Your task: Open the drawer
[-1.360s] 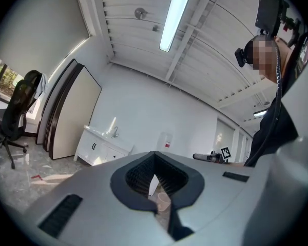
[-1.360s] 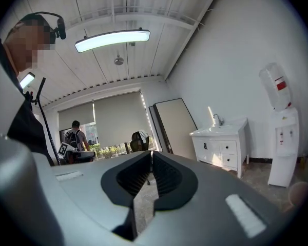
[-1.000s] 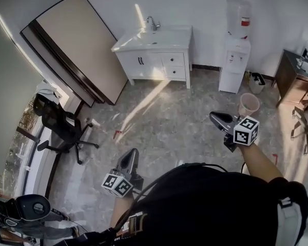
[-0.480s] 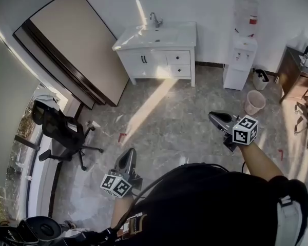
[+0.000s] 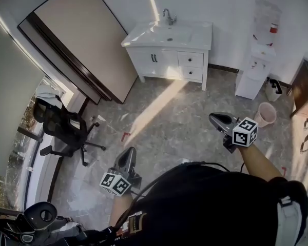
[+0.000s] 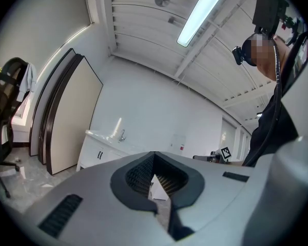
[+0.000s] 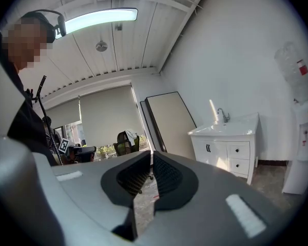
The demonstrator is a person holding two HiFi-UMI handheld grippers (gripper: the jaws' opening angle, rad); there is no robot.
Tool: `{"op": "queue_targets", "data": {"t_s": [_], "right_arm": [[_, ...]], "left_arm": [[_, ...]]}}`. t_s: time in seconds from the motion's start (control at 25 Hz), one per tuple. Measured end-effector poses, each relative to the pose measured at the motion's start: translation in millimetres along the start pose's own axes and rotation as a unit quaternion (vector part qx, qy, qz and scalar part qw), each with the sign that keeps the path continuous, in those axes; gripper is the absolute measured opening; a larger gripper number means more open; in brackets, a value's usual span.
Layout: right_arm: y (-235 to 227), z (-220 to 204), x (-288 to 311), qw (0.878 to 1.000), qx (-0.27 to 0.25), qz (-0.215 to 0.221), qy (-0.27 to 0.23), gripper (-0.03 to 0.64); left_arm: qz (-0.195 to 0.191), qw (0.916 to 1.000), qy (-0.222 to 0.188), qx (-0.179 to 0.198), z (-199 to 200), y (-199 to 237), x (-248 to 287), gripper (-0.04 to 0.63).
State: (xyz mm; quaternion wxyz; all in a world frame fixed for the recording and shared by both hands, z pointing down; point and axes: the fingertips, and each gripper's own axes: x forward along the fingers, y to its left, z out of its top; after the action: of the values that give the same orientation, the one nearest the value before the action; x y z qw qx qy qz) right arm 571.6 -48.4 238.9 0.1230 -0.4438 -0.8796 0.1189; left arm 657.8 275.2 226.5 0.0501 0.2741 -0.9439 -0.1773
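A white vanity cabinet (image 5: pixel 167 55) with a sink and tap stands against the far wall. Its two small drawers (image 5: pixel 191 59) with dark knobs sit one above the other on its right side, both closed. My left gripper (image 5: pixel 128 152) is held level at the lower middle, far from the cabinet, jaws shut and empty. My right gripper (image 5: pixel 214 118) is further right, also shut on nothing. In the right gripper view the cabinet (image 7: pixel 228 150) and its drawers (image 7: pixel 239 150) lie beyond the shut jaws (image 7: pixel 151 151). The left gripper view shows the cabinet (image 6: pixel 100 155) left of the shut jaws (image 6: pixel 154 152).
A water dispenser (image 5: pixel 256 68) stands right of the cabinet, with a pink bucket (image 5: pixel 267 114) on the floor near it. A large board (image 5: pixel 87 40) leans on the left wall. A black office chair (image 5: pixel 61 129) is at the left, and a dark wooden table (image 5: pixel 303 86) is at the right.
The cabinet has shifted right and grown a little larger in the head view as the person walks toward it. Both grippers travel along, still shut.
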Motion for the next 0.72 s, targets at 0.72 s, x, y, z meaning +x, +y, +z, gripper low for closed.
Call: {"op": "queue_targets", "data": {"t_s": [0.72], "right_arm": [[-177, 82, 107, 0.995, -0.029, 0.087, 0.03, -0.009]], "left_arm": [[0.073, 0.9971, -0.022, 0.008, 26, 30, 188, -0.009]]}}
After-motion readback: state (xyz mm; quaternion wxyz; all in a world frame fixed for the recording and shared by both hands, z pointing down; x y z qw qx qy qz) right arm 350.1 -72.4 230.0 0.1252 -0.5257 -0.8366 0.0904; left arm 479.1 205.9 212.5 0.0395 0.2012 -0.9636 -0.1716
